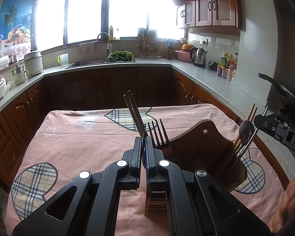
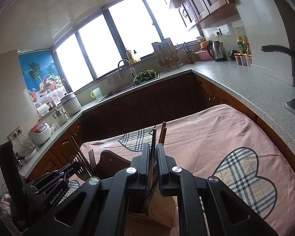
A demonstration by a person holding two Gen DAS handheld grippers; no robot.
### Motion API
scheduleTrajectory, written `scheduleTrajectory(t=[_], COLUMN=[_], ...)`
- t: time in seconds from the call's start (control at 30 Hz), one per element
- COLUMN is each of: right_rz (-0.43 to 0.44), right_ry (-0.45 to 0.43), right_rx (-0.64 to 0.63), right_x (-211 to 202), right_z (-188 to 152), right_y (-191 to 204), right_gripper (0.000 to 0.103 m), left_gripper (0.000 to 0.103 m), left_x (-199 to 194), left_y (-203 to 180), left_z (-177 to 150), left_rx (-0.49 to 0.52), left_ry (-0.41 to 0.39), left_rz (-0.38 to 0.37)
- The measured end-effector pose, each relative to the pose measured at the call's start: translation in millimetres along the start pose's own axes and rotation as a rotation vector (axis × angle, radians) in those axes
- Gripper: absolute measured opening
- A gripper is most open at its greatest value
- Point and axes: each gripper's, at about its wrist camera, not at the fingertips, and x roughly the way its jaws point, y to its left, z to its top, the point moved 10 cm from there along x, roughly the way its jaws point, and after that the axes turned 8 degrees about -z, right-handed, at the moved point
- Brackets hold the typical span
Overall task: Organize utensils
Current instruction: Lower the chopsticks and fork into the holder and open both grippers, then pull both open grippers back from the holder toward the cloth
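Observation:
A wooden utensil holder stands on the pink-clothed table. Forks stand upright in it, and a spoon and wooden chopsticks lean in its right compartment. My left gripper is shut on a pair of dark chopsticks that stick up and away, over the holder's slotted left end. My right gripper hovers over the holder. Its jaws stand slightly apart, with a dark chopstick loose between them. A wooden chopstick shows just behind the right finger.
Grey counters wrap around the table on three sides. A kettle and bottles sit on the right counter, and a pan handle juts out at the right. A hand shows at the lower right. Pink cloth lies bare left of the holder.

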Motion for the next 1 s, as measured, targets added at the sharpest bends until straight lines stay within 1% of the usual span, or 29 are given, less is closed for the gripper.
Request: scheduleTrajectory(t=[0.17,0.3,0.4,0.43,0.47,0.5,0.57,0.63,0.73,0.77,0.8,0.83,0.87,0.9,0.93,0.97,1.0], right_rz=[0.009,0.012,0.019,0.021,0.024,0.029,0.037,0.045,0.05,0.054,0.058,0.061,0.063,0.066,0.07,0.072,0.074], right_ry=[0.004,0.01,0.01,0.009,0.008,0.006,0.002,0.001,0.005,0.005,0.005,0.002,-0.002,-0.006,-0.01,-0.012,-0.012], right_rx=[0.011,0.025,0.037,0.04,0.044,0.048,0.057,0.061,0.062,0.064,0.067,0.071,0.075,0.08,0.084,0.086,0.086], right_x=[2.1,3.6,3.5,3.1,2.6,1.5,0.0,-1.1,-1.8,-2.3,-2.9,-4.0,-5.5,-7.2,-8.6,-10.1,-11.8], right_z=[0.4,0.1,0.1,0.4,0.6,0.9,1.9,2.9,2.7,2.8,3.0,3.3,3.7,4.1,5.2,5.8,6.0], right_y=[-0.9,-3.9,-7.3,-7.8,-7.9,-7.5,-8.2,-7.7,-6.8,-6.7,-6.8,-6.8,-7.2,-7.6,-8.2,-8.4,-8.1], right_gripper=[0.01,0.014,0.023,0.027,0.033,0.036,0.045,0.048,0.049,0.051,0.053,0.06,0.068,0.072,0.079,0.082,0.082], left_gripper=[0.003,0.004,0.005,0.006,0.013,0.024,0.036,0.038,0.048,0.055,0.064,0.07,0.082,0.091,0.092,0.093,0.097], left_x=[1.7,1.1,0.3,-0.2,-0.7,-1.5,-3.6,-5.2,-7.9,-9.5,-11.4,-13.7,-16.2,-18.8,-21.7,-24.6,-27.0], left_y=[0.5,0.7,1.8,2.2,2.8,3.8,6.2,6.6,7.2,7.2,7.3,7.8,9.2,11.4,13.0,14.2,15.8], left_z=[-1.2,-1.6,-1.0,-1.2,-1.4,-1.3,-0.5,-0.3,-0.5,-0.9,-1.6,-2.3,-3.3,-4.2,-5.2,-6.5,-8.6], left_rx=[-0.002,-0.006,-0.012,-0.015,-0.017,-0.02,-0.024,-0.032,-0.036,-0.034,-0.033,-0.034,-0.038,-0.042,-0.046,-0.049,-0.053], left_ry=[0.011,0.015,0.016,0.015,0.016,0.014,0.005,0.001,0.003,0.002,0.003,0.002,0.001,0.001,-0.003,-0.003,0.003], left_rz=[-0.002,-0.005,-0.012,-0.015,-0.015,-0.014,-0.004,-0.013,-0.017,-0.016,-0.014,-0.01,-0.004,0.005,0.009,0.012,0.016])
